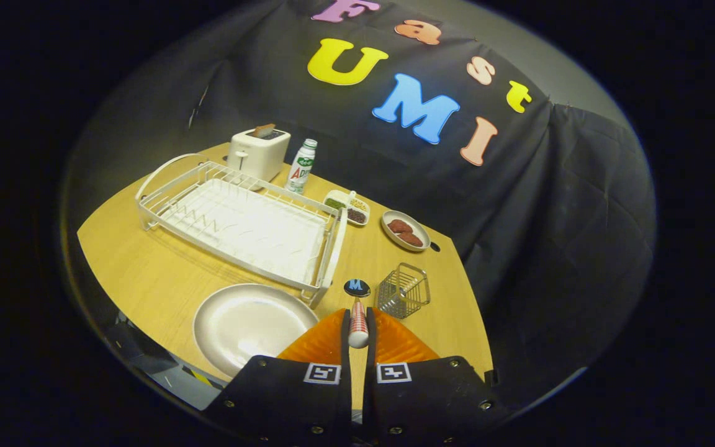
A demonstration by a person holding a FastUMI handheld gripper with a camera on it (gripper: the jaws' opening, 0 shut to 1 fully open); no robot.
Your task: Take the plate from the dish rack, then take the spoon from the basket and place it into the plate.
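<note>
Spoon (358, 323): it sits clamped between the two fingers, handle end toward the camera, striped shaft running forward out of the grip. The gripper (358, 332) is nearly closed, both fingers pressing on the handle with only the handle's width between them; nothing else touches them. Held by the handle like this, the bowl end points ahead and, by my reading, can be lowered first.

The plate (252, 324) lies flat on the table (146, 273), just left of the fingers and in front of the rack's near corner. It is out of the rack already and bare, so I judge the first part done and the spoon on its way over. What remains is a short swing left and a release above the plate.

Just beyond the fingertips lies a small dark round disc (357, 287), and to its right the wire basket (402, 290), upright, seemingly with nothing in it. Left of these stretches the white rack (239, 226), no dishes in its slots.

Farther back stand a small dish with two brown patties (404, 231), a divided tray (347, 207), a bottle (301, 166) and a toaster (258, 153) by the cloth wall.
</note>
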